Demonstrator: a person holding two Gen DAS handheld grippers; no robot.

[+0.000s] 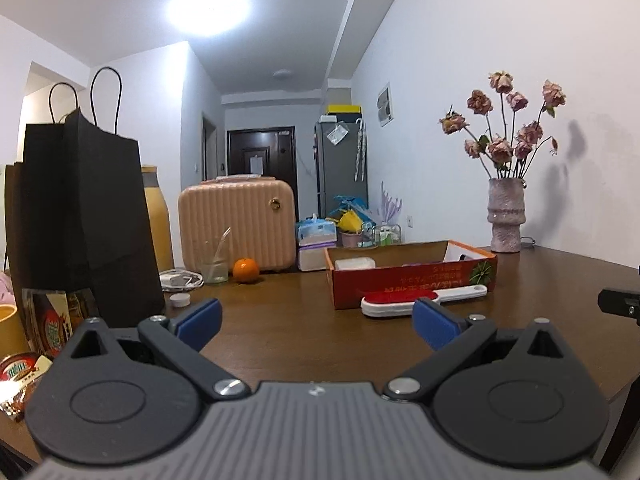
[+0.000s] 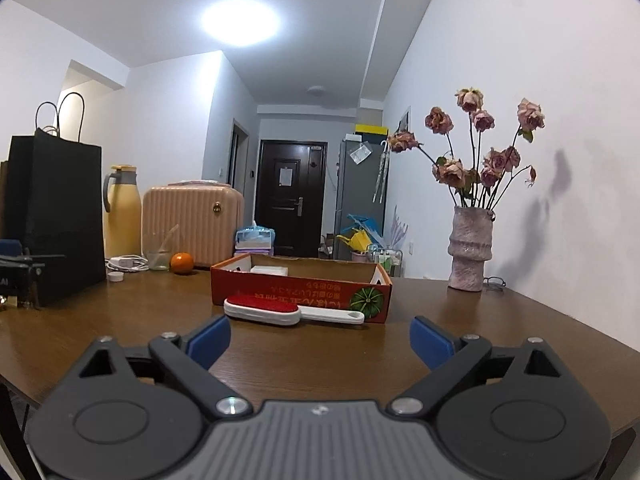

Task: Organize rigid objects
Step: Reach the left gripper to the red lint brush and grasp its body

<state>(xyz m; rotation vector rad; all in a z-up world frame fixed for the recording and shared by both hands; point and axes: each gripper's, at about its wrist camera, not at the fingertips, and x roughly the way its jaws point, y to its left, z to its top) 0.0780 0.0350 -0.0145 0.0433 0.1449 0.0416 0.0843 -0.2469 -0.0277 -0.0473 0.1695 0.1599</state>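
A red and white lint brush (image 1: 416, 300) lies on the brown table (image 1: 288, 320) against the front of an open red cardboard box (image 1: 412, 276). A white block (image 1: 355, 264) lies inside the box. My left gripper (image 1: 316, 322) is open and empty, low over the table, short of the brush. In the right wrist view the brush (image 2: 280, 310) and box (image 2: 300, 286) lie ahead. My right gripper (image 2: 320, 342) is open and empty, just short of the brush handle.
A black paper bag (image 1: 80, 216), a glass (image 1: 214, 266), an orange (image 1: 245, 270), a white charger cable (image 1: 180, 279) and a small white cap (image 1: 179, 300) stand left. A vase of dried roses (image 1: 506, 216) stands back right. A pink case (image 1: 236, 224) stands behind; a yellow flask (image 2: 122, 212) too.
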